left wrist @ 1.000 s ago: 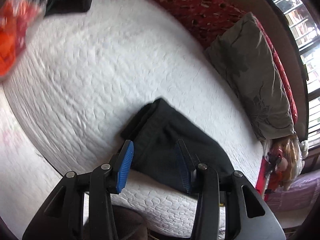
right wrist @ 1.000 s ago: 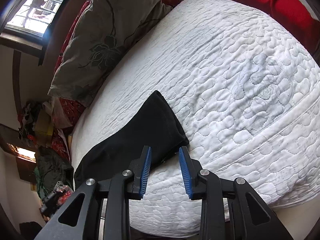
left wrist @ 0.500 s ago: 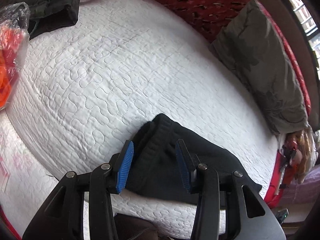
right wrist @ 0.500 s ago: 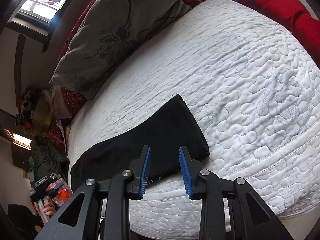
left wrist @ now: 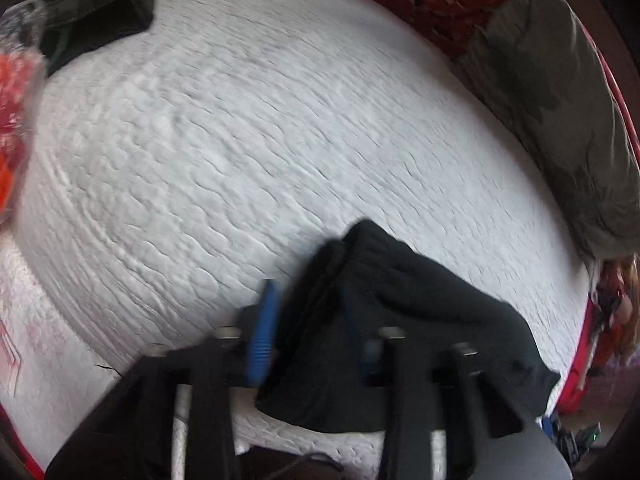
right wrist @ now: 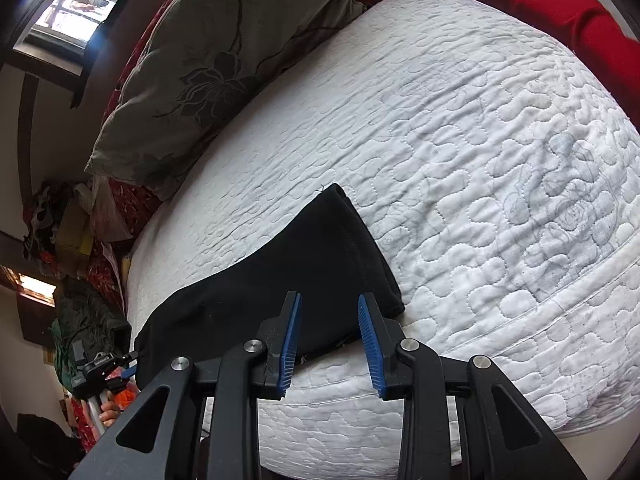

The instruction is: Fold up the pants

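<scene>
The black pants lie on the white quilted bed, long axis running from the hem under the right tool back toward the pillow-side bed edge. The right tool hovers apart over the hem. The left tool sits lower than a second ago — its jaws have just been closing, with the pants' bunched end between them.

left wrist: looks steeply down, close over near bed edge, blurred, pillow far right | right wrist: looks down, close, pillow far left | shared: bed, pants, pillow
</scene>
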Available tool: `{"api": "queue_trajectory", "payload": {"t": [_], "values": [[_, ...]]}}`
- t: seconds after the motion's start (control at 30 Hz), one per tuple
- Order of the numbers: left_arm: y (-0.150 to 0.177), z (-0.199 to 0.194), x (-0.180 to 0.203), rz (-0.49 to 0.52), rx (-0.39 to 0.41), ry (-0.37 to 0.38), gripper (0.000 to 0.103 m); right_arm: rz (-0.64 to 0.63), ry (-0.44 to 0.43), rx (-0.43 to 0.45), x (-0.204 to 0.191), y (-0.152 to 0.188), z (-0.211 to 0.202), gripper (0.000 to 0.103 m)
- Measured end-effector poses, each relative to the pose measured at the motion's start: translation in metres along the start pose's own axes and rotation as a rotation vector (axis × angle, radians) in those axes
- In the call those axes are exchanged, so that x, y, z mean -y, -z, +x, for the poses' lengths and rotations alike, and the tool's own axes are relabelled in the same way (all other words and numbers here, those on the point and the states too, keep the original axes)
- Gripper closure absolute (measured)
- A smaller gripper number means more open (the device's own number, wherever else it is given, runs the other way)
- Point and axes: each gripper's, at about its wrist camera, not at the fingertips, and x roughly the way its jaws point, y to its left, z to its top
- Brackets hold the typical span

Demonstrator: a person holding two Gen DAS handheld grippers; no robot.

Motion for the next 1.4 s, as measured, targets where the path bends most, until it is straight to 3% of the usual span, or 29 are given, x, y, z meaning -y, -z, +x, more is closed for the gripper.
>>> {"api": "queue_trajectory", "payload": {"t": [0.1, 0.17, 0.27, 0.37, 0.43, 0.5, 0.57, 0.73, 0.8, 0.9, 0.97, 1.2, 1.4], "values": [[0.0, 0.004, -0.009, -0.015, -0.021, -0.044, 0.094, 0.002, 0.004, -0.005, 0.005, 0.003, 0.0, 0.071], [0.003, 0.003, -0.018, -0.047, -0.038, 0.005, 0.094, 0.005, 0.001, -0.004, 0.005, 0.003, -0.001, 0.071], [0.011, -0.018, -0.024, -0.055, 0.016, 0.018, 0.094, 0.007, 0.002, 0.001, 0.008, 0.003, -0.004, 0.071], [0.03, -0.048, -0.017, -0.022, 0.058, 0.079, 0.092, 0.006, 0.014, 0.01, 0.012, 0.0, -0.007, 0.071], [0.046, -0.059, -0.003, 0.019, 0.051, 0.128, 0.083, 0.009, 0.018, 0.019, 0.017, -0.003, -0.01, 0.071], [0.069, -0.066, 0.021, 0.071, 0.04, 0.176, 0.061, 0.015, 0.012, 0.023, 0.021, -0.006, -0.01, 0.066], [0.09, -0.066, 0.052, 0.122, 0.018, 0.223, 0.053, 0.012, 0.01, 0.018, 0.024, -0.007, -0.009, 0.063], [0.154, -0.03, 0.144, 0.221, -0.173, 0.357, 0.053, 0.005, -0.02, 0.007, 0.025, -0.005, -0.007, 0.063], [0.174, -0.016, 0.172, 0.243, -0.231, 0.366, 0.053, 0.005, -0.038, -0.005, 0.023, -0.004, -0.005, 0.063], [0.2, 0.006, 0.206, 0.225, -0.307, 0.377, 0.053, 0.0, -0.05, -0.004, 0.026, 0.001, -0.007, 0.063], [0.2, 0.021, 0.22, 0.178, -0.35, 0.4, 0.053, 0.007, -0.069, -0.001, 0.03, 0.002, -0.011, 0.063], [0.213, 0.042, 0.238, 0.097, -0.397, 0.405, 0.053, 0.055, -0.152, -0.007, 0.045, 0.003, -0.016, 0.063], [0.206, 0.046, 0.232, 0.078, -0.377, 0.404, 0.053, 0.072, -0.117, -0.023, 0.048, -0.001, 0.0, 0.063]]}}
